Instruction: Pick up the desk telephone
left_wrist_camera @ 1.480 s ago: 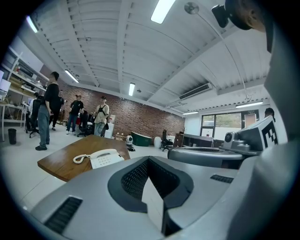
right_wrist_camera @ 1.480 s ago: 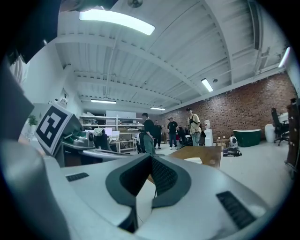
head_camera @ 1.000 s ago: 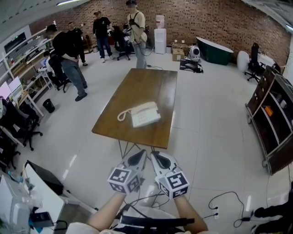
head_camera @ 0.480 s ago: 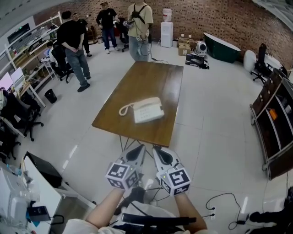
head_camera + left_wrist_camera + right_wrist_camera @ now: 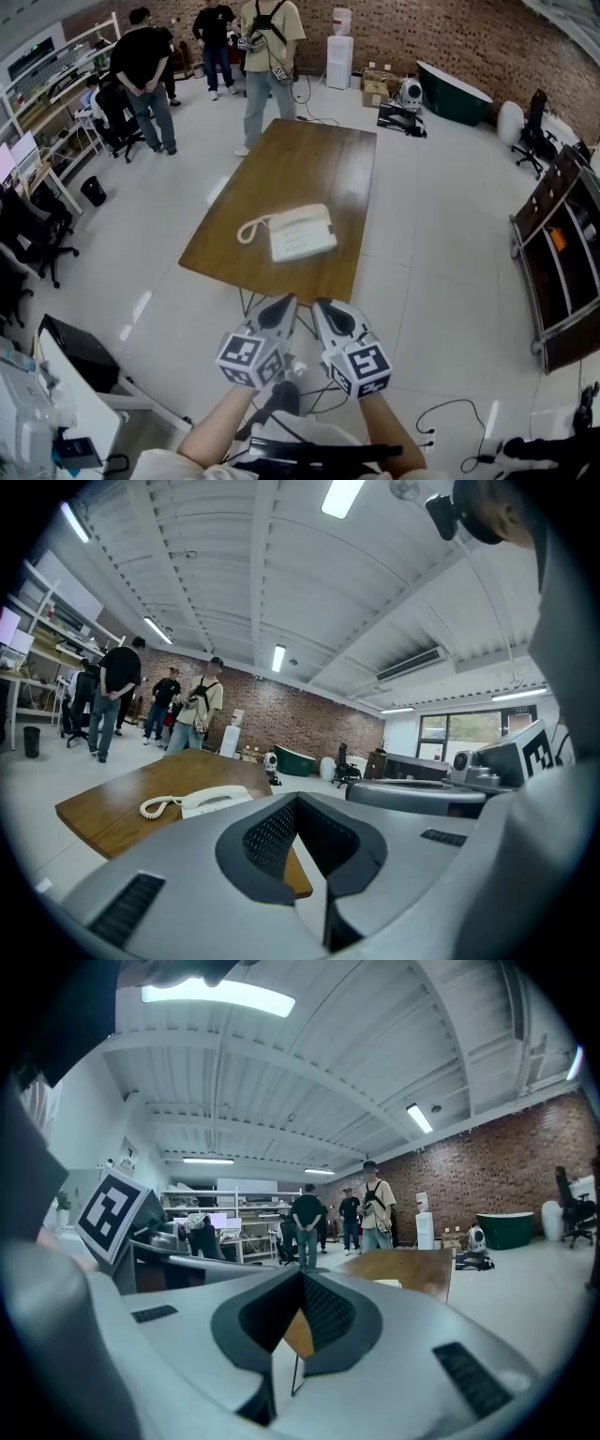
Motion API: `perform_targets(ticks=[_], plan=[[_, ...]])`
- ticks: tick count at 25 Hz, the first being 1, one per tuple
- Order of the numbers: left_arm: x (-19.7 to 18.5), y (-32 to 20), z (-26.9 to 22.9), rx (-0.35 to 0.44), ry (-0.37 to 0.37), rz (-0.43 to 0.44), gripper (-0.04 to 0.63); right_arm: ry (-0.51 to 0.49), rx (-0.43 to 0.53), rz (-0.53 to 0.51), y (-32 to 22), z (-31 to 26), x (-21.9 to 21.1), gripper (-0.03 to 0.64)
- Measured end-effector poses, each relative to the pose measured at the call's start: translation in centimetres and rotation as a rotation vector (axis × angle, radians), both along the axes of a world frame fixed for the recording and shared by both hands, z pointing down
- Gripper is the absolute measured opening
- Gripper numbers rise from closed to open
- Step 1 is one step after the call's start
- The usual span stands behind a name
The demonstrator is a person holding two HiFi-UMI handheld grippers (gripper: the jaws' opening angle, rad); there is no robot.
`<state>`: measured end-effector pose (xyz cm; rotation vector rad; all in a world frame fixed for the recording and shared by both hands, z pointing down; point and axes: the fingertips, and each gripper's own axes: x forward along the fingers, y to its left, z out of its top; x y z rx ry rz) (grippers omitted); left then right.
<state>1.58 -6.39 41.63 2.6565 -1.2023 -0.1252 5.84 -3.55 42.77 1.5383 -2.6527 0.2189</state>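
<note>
White tiled floor [image 5: 441, 281] ahead of me.
Brown wooden rectangular table [image 5: 309, 178] central; beige-shirted person [image 5: 265, 47] at its far end, white water dispenser [image 5: 339, 61] beyond, dark shelf unit [image 5: 562, 253] right.

glossy wooden table [image 5: 319, 178], smooth plastic telephone [image 5: 295, 232]
</note>
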Motion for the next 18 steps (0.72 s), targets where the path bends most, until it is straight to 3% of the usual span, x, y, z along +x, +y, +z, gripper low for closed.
perform_targets(ticks=[18], plan=[[1.1, -11.3, 0.7, -0.046, 0.01, 0.088, 0.0, 0.037, -0.061, 0.065, -11.1, 0.6, 0.6, 0.005]])
